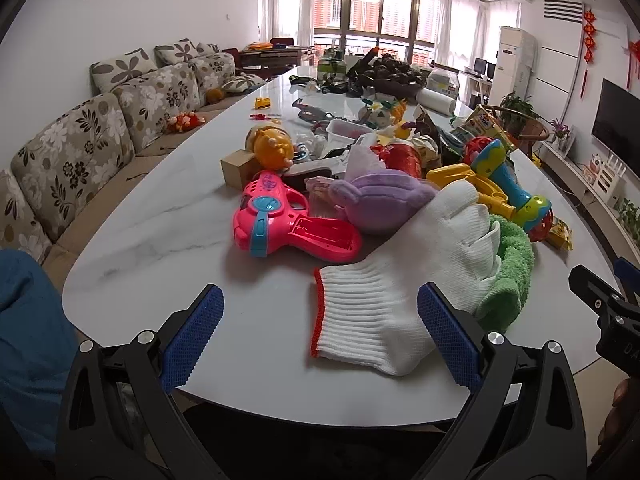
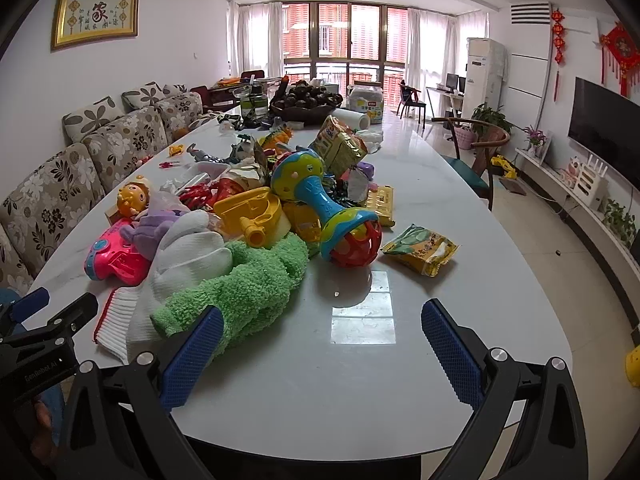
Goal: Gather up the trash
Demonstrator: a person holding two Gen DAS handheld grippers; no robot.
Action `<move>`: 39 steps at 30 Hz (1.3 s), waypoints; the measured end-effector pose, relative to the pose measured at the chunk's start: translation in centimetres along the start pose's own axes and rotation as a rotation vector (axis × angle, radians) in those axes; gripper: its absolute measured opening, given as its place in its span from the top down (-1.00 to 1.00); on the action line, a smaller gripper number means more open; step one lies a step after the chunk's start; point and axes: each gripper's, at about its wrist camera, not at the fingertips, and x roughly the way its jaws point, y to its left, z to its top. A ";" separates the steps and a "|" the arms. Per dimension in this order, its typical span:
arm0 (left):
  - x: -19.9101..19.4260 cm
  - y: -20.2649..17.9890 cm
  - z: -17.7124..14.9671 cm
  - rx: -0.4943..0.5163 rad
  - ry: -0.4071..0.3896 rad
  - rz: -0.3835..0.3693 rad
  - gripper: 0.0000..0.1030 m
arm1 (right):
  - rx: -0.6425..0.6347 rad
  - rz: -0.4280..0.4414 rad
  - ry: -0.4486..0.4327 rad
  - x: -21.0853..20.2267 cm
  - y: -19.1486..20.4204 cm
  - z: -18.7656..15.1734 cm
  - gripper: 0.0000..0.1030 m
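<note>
A yellow snack wrapper (image 2: pixel 420 249) lies flat on the white marble table (image 2: pixel 360 360), right of the toy pile. A crumpled yellow-green snack bag (image 2: pixel 340 146) and a flat yellow packet (image 2: pixel 382 204) sit in the pile; white tissue (image 1: pixel 362 158) shows in the left wrist view. My left gripper (image 1: pixel 320 332) is open and empty over the near table edge, by a white knit glove (image 1: pixel 384 300). My right gripper (image 2: pixel 320 354) is open and empty, near a green fluffy sock (image 2: pixel 248 284). The right gripper's tip (image 1: pixel 600 300) shows at the left view's edge.
Toys crowd the table middle: a pink toy gun (image 1: pixel 288 220), a purple plush (image 1: pixel 380 200), a blue-yellow rattle (image 2: pixel 324 200), a yellow toy (image 2: pixel 252 212). A floral sofa (image 1: pixel 80 152) runs along the left. A wooden chair (image 2: pixel 480 160) stands on the right.
</note>
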 end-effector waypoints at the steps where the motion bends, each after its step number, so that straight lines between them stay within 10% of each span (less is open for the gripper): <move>1: 0.0 0.0 0.0 0.003 0.000 0.002 -0.84 | -0.003 -0.001 0.001 0.0 0.0 0.0 -0.90; 39: 1.3 0.1 -0.5 -0.012 0.048 0.012 -0.84 | -0.012 0.000 0.020 0.7 0.2 -0.2 -0.90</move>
